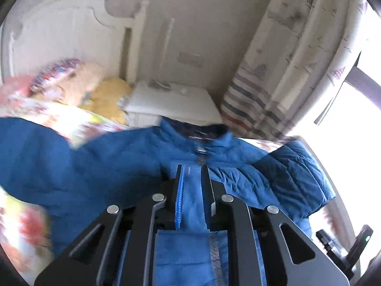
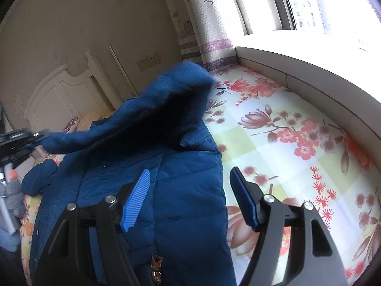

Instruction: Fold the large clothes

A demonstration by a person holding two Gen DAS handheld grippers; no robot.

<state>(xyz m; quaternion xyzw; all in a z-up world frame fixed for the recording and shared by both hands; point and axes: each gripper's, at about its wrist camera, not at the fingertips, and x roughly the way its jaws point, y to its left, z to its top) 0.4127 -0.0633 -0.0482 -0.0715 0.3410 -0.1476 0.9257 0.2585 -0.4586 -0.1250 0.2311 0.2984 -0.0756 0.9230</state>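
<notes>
A blue padded jacket point(image 2: 185, 190) lies spread on a bed covered by a floral sheet point(image 2: 285, 128); everything below is placed against that jacket. Its hood point(image 2: 176, 100) is lifted off the sheet and stretched towards the left of the right wrist view, where the left gripper point(image 2: 35, 134) shows blurred at the frame's edge, touching the end of the raised blue cloth.

In the left wrist view the jacket fills the lower half, collar point(image 1: 202, 131) at the far end, one sleeve point(image 1: 297, 166) running out to the right and the other to the left. The left gripper point(image 1: 193, 169) sits over the jacket's front, jaws drawn close together; blue cloth and a strip of zipper teeth point(image 1: 216, 257) run up between the pads, which look clamped on the jacket fabric, though blur hides the exact contact.

The right gripper point(image 2: 190, 176) hangs above the jacket's right edge with jaws standing well apart: its left pad point(image 2: 135, 200) is over the quilted body, its right pad point(image 2: 245, 202) over the bare sheet just beside the jacket's hem. Nothing is between them. A zipper pull point(image 2: 156, 267) lies near the bottom of that view.

Beyond the collar stand a white nightstand point(image 1: 171, 102) and a white headboard point(image 1: 59, 35), with patterned pillows point(image 1: 59, 81) to the left. A striped curtain point(image 1: 273, 71) hangs beyond the right sleeve, beside a bright window point(image 2: 321, 4).
</notes>
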